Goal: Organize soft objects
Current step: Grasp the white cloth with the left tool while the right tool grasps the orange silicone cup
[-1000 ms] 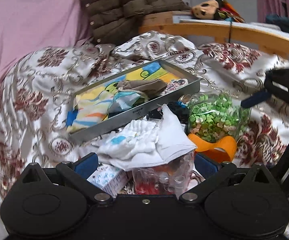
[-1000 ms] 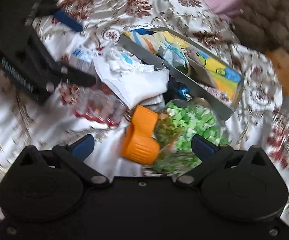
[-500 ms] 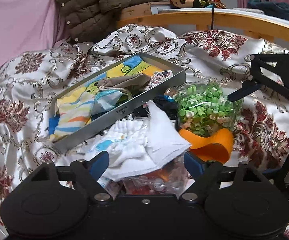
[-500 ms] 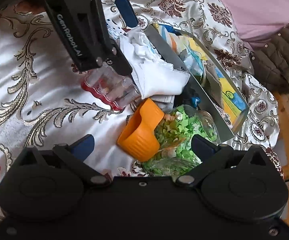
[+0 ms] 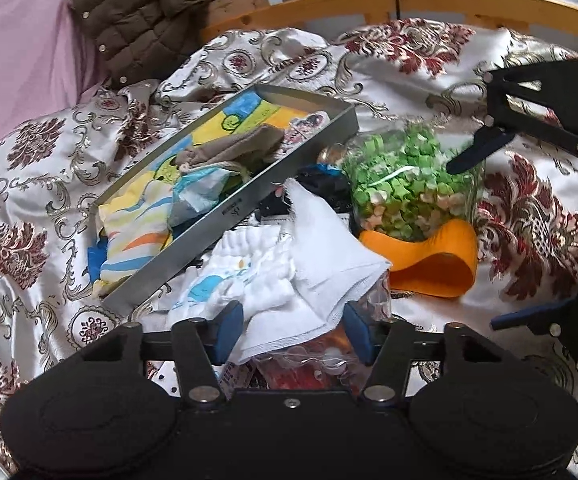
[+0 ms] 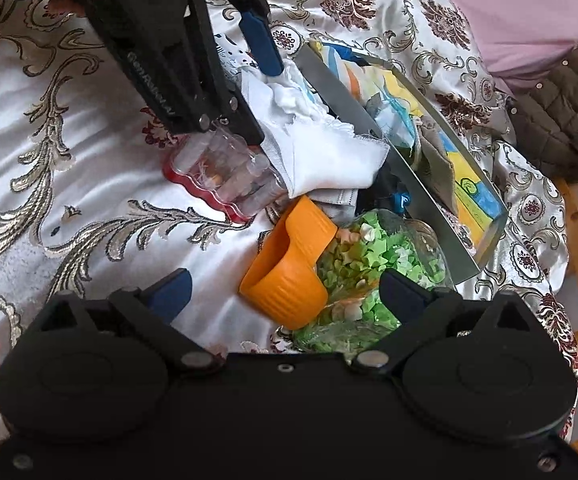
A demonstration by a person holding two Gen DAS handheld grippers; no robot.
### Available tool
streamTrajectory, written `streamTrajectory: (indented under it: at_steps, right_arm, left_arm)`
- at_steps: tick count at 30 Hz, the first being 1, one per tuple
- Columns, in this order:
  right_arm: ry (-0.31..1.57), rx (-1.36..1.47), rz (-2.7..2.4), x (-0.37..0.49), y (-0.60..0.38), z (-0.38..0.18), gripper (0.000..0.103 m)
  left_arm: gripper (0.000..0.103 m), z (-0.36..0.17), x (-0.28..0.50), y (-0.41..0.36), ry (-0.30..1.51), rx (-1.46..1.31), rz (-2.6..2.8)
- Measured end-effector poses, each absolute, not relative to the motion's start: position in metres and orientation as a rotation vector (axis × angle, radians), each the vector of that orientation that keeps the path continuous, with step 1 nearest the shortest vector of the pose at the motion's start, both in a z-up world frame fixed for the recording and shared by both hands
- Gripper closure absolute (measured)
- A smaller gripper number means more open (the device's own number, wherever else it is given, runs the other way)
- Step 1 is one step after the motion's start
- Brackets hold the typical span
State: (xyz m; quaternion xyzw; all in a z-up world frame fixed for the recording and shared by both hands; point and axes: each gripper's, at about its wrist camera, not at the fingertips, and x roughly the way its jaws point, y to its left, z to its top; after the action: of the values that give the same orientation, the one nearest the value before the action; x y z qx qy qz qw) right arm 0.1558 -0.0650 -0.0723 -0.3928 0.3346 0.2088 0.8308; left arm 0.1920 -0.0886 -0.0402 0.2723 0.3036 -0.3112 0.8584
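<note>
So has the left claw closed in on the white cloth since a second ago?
Yes. In the left wrist view the left claw has narrowed around the white cloth and is closing, with its pads nearer the cloth's edges than before.

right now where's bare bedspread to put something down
Free: the bedspread left of the red-based box and orange lid, and the stretch right of the jar. Crowded: between tray, white cloth and jar.
</note>
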Motion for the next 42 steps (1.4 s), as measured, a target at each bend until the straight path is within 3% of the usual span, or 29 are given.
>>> streamTrajectory:
  at_steps: [3, 13, 21, 32, 34, 42]
  right_arm:
    - [0.714, -0.809, 0.436, 0.159, -0.066, -0.071, 0.016]
    - [0.718, -0.825, 0.441, 0.161, -0.066, -0.074, 0.025]
    - [0.726, -0.817, 0.455, 0.158, -0.072, -0.068, 0.035]
    - [0.772, -0.841, 0.44, 0.163, -0.069, -0.077, 0.065]
    - [0.773, -0.838, 0.439, 0.165, -0.068, -0.08, 0.065]
    - [0.765, -0.762, 0.395, 0.171, -0.069, -0.072, 0.086]
  left_arm:
    - [0.054, -0.042, 0.192, -0.091, 0.64, 0.582, -0.661]
    - [0.069, -0.039, 0.189, -0.093, 0.609, 0.593, -0.671]
    - [0.1, -0.042, 0.184, -0.098, 0.606, 0.633, -0.705]
    - [0.103, -0.039, 0.18, -0.098, 0.584, 0.615, -0.714]
    - [0.103, -0.04, 0.179, -0.099, 0.584, 0.614, -0.712]
    - [0.103, -0.037, 0.178, -0.098, 0.572, 0.603, -0.696]
